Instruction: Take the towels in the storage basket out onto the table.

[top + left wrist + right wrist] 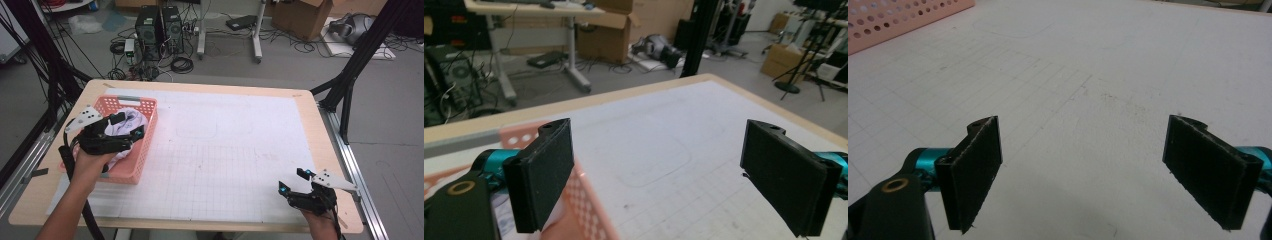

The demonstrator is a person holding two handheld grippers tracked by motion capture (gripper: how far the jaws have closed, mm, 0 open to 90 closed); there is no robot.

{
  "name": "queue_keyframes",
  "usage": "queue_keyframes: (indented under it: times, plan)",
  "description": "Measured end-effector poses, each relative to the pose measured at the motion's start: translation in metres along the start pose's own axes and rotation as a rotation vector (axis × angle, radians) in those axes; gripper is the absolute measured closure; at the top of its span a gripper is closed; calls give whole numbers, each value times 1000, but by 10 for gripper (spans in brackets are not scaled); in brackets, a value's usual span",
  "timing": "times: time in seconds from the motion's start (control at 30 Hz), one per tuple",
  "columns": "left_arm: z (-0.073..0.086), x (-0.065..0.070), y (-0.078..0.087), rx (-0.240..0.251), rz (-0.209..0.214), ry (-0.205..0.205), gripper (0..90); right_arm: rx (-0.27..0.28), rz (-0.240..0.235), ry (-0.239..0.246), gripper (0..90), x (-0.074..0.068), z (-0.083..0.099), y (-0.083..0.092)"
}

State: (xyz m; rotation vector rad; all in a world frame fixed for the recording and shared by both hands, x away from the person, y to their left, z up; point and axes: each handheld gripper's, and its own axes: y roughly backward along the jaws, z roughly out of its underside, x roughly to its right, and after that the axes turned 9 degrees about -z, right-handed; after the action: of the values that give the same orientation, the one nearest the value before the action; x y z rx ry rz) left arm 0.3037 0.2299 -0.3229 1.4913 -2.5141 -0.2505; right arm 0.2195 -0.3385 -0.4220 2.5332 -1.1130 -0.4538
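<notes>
While the left gripper [126, 125] hovers open over the white cloth [131, 121] in the pink basket [145, 145], next move: drop and grab it; right gripper [294, 181] idles open.

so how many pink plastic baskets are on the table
1: the pink perforated plastic basket sits at the table's left side, holding white cloth, under the open left gripper. Its corner also shows in the right gripper view.

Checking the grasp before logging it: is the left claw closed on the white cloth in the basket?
No: the left claw stands wide open over the pink basket, with nothing between its jaws; the white cloth lies below.
</notes>
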Motion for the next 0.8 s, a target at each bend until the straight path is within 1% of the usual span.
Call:
queue_keyframes:
  times: [0.07, 0.1, 0.13, 0.17, 0.2, 0.23, 0.27, 0.3, 0.33, 0.37, 0.4, 0.43, 0.53, 0.57, 0.6, 0.63, 0.73, 0.77, 0.8]
  plan:
    - [3, -11, -5, -27, -27, 8, 143, 1, 2, 1, 146, 1, 0, 0]
    - [8, -22, -11, -63, -54, 20, 143, 1, 1, -4, 146, 1, 0, 0]
    - [8, -22, -11, -63, -54, 20, 144, 1, 3, -6, 146, 1, 1, 0]
    - [10, -27, -14, -83, -69, 22, 144, -2, 4, -7, 146, 1, 1, 1]
    - [13, -35, -20, -116, -100, 20, 144, -2, 3, -9, 146, 1, 1, 1]
    - [15, -39, -23, -133, -114, 14, 144, -2, 4, -10, 146, 2, 1, 1]
    - [15, -39, -23, -133, -114, 14, 144, -4, 7, -14, 146, 2, 1, 1]
    - [18, -45, -29, -167, -144, 5, 144, -2, 8, -14, 146, 2, 1, 1]
    - [18, -45, -29, -167, -144, 5, 145, -1, 9, -11, 146, 3, 1, 1]
    - [20, -48, -31, -190, -159, -3, 145, -5, 8, -21, 146, 3, 2, 1]
    - [22, -51, -34, -207, -173, -10, 146, -6, 7, -21, 146, 3, 2, 1]
    - [25, -55, -38, -243, -190, -25, 150, -8, 8, -20, 146, 3, 2, 1]
    - [31, -61, -44, -304, -229, -47, 154, -7, 6, -16, 146, 4, 2, 0]
    - [31, -61, -44, -304, -229, -47, 154, -10, 7, -11, 146, 4, 2, 0]
    - [36, -66, -48, -346, -256, -56, 154, -12, 5, -12, 146, 4, 2, 0]
    - [38, -68, -50, -368, -274, -52, 154, -13, 6, -12, 146, 5, 2, 0]
    - [48, -75, -56, -459, -323, -32, 155, -13, 9, -14, 146, 5, 3, 0]
    - [48, -75, -56, -459, -323, -32, 162, -14, 10, -11, 146, 5, 3, 0]
    - [50, -77, -57, -489, -331, -38, 168, -14, 10, -11, 147, 5, 3, 0]
